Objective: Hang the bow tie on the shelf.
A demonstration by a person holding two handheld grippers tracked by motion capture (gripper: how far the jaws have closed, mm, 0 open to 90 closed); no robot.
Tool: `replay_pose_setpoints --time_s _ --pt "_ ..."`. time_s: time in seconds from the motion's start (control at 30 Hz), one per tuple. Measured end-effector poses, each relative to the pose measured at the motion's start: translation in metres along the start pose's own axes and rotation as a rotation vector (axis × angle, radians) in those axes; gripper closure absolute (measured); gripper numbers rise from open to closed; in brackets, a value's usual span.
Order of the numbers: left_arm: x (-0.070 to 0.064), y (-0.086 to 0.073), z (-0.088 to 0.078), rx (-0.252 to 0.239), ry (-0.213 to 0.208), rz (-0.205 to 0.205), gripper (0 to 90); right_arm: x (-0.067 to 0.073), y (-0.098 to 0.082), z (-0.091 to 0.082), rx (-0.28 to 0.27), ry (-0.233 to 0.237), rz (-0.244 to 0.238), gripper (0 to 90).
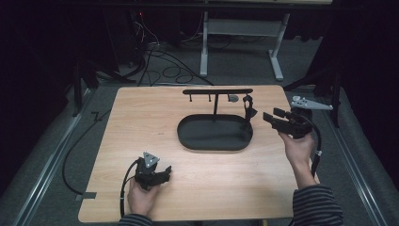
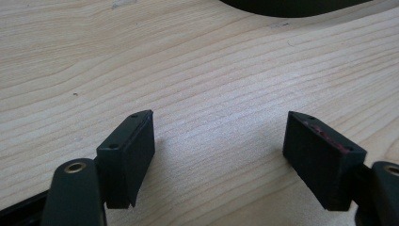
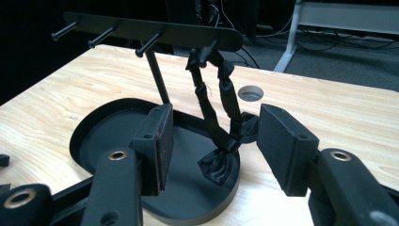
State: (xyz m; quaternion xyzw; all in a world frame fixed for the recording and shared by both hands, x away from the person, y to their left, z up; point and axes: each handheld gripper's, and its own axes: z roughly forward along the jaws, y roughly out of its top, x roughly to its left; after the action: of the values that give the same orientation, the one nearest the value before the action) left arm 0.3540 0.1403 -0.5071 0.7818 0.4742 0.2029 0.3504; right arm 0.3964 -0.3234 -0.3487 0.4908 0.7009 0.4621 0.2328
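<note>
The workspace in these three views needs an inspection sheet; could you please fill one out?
Surface: light wooden table, with a round hole near the stand.
Job's things: black stand with pegs on an oval tray; black bow-tied band hanging from one peg.
Clutter: nothing seen.
Grippers: left gripper open, low over bare wood; right gripper open, facing the band without touching it.
Cables: one trailing from each gripper; several on the floor beyond.
Surroundings: dark room, grey floor, white table frame.
</note>
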Motion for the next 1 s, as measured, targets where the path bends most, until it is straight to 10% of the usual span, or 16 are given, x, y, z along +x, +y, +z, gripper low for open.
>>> replay_pose_setpoints --time_s 1.0 --pt "0.000 0.000 0.000 0.000 -0.001 -0.002 25.9 -0.005 -0.029 -0.037 -0.029 -0.004 0.025 46.9"
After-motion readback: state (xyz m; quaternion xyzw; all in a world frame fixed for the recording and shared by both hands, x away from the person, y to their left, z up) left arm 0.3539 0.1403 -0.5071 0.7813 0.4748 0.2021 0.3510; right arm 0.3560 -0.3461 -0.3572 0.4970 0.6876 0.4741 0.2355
